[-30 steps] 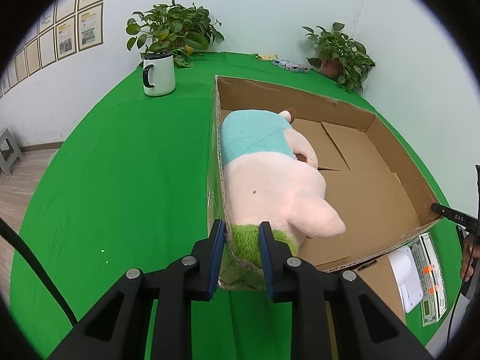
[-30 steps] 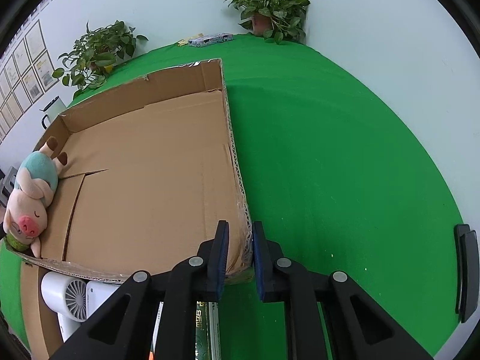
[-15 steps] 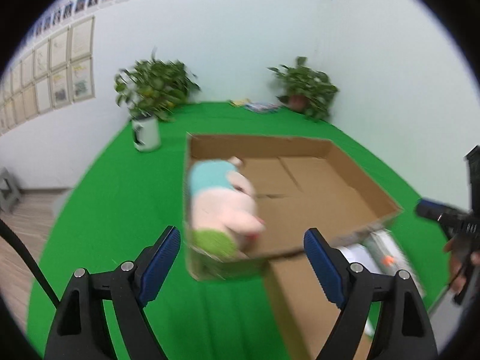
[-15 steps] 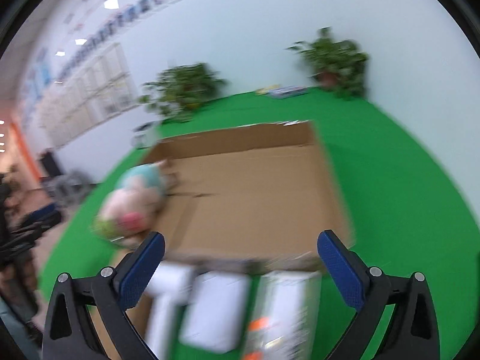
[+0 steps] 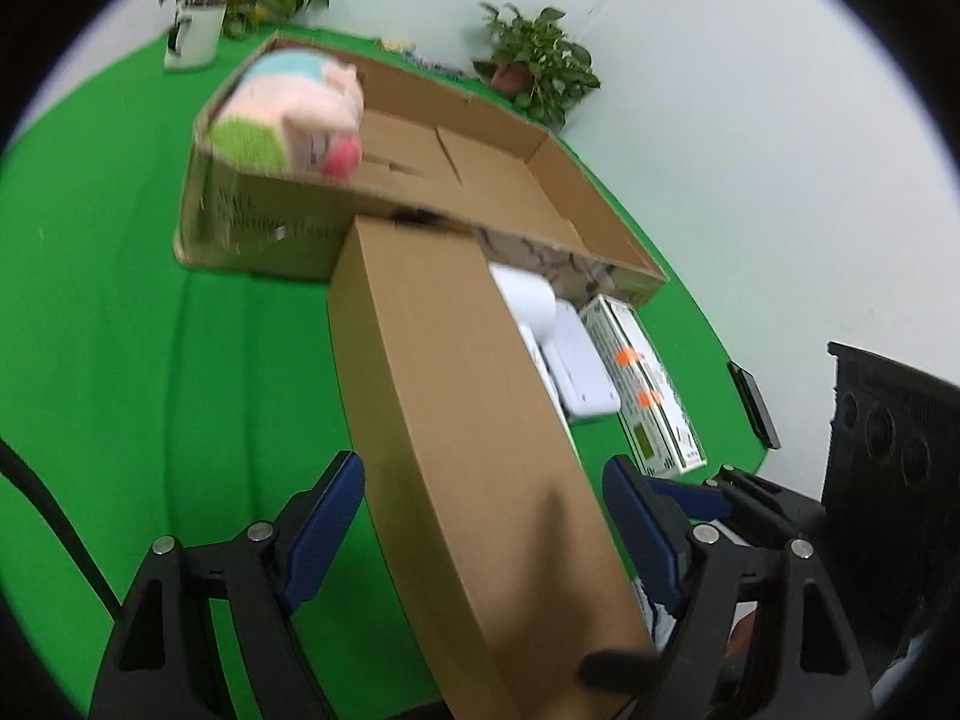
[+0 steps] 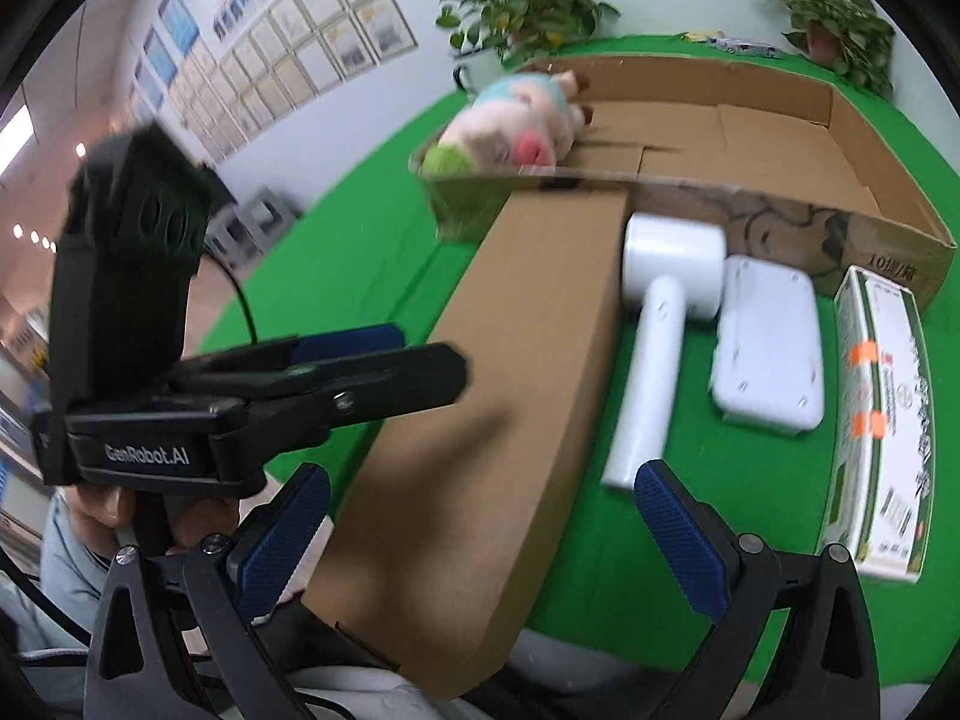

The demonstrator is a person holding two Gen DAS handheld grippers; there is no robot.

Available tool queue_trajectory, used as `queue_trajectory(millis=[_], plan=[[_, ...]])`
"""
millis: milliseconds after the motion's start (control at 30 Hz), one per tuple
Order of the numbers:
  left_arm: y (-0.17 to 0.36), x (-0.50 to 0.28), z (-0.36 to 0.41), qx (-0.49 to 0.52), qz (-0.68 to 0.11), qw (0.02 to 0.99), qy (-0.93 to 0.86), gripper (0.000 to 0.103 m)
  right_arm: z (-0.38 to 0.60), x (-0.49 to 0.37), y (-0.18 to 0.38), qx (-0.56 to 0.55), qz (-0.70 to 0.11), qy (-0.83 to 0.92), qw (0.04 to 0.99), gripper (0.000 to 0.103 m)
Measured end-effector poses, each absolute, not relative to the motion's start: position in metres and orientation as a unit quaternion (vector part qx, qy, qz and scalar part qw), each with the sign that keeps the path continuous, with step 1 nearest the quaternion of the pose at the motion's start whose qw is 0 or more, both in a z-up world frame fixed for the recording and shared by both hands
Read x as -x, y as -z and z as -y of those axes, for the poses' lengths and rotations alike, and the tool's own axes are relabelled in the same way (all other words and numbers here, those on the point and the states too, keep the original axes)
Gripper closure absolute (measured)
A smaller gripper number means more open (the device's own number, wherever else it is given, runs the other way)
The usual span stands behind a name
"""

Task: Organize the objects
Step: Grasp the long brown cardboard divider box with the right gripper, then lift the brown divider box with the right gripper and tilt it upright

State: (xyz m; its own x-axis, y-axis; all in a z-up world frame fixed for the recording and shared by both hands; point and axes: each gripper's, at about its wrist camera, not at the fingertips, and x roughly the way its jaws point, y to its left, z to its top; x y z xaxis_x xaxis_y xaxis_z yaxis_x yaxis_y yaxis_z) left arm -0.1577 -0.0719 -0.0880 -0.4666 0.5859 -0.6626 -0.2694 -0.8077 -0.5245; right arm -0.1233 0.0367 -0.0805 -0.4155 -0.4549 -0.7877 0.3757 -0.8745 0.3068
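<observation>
Both grippers open over the long box

Left gripper point(image 5: 483, 525) and right gripper point(image 6: 480, 531) gape, jaws just widened, holding nothing. Long box point(image 6: 510, 372) lies against the carton point(image 6: 888, 240) — straddle it squarely, clamp its sides evenly.

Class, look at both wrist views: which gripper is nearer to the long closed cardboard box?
Left. The left gripper straddles the long closed cardboard box, jaws open; the right gripper hovers beside it, near the white hair dryer.

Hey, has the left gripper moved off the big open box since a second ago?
Yes. The left gripper has let go of the open box's near wall, its jaws have just opened, and now it straddles the long closed carton.
</observation>
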Motion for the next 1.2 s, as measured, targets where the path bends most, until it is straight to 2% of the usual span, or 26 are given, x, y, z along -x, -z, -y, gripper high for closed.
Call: queue_trajectory(millis=[100,133,267,433,567,800,1000,1100,1167,1200], plan=[[0.096,0.158,0.071,0.462,0.206,0.277,-0.817,0.022,-0.021,0.110,0.086,-0.490,0.004,0.841,0.229,0.001],[0.097,0.157,0.071,0.462,0.208,0.280,-0.816,0.025,-0.015,0.105,0.086,-0.492,-0.006,0.841,0.226,0.001],[0.104,0.147,0.073,0.465,0.206,0.284,-0.813,0.026,0.012,0.086,0.100,-0.496,-0.073,0.838,0.214,0.003],[0.113,0.131,0.076,0.473,0.202,0.277,-0.812,0.026,0.005,0.079,0.101,-0.490,-0.064,0.845,0.205,0.008],[0.116,0.121,0.086,0.475,0.214,0.261,-0.813,0.026,-0.005,0.077,0.097,-0.490,-0.030,0.845,0.210,0.017],[0.113,0.117,0.103,0.473,0.242,0.246,-0.811,0.025,-0.006,0.080,0.091,-0.497,0.040,0.828,0.256,0.017],[0.113,0.121,0.108,0.475,0.265,0.246,-0.802,0.025,-0.030,0.092,0.099,-0.512,0.153,0.788,0.306,0.018],[0.111,0.122,0.102,0.474,0.258,0.233,-0.809,0.025,-0.036,0.092,0.104,-0.515,0.183,0.771,0.328,0.018],[0.105,0.121,0.098,0.470,0.241,0.222,-0.819,0.034,-0.037,0.093,0.106,-0.518,0.198,0.757,0.345,0.018],[0.101,0.121,0.093,0.471,0.222,0.209,-0.828,0.034,-0.036,0.092,0.108,-0.520,0.199,0.753,0.351,0.017]])
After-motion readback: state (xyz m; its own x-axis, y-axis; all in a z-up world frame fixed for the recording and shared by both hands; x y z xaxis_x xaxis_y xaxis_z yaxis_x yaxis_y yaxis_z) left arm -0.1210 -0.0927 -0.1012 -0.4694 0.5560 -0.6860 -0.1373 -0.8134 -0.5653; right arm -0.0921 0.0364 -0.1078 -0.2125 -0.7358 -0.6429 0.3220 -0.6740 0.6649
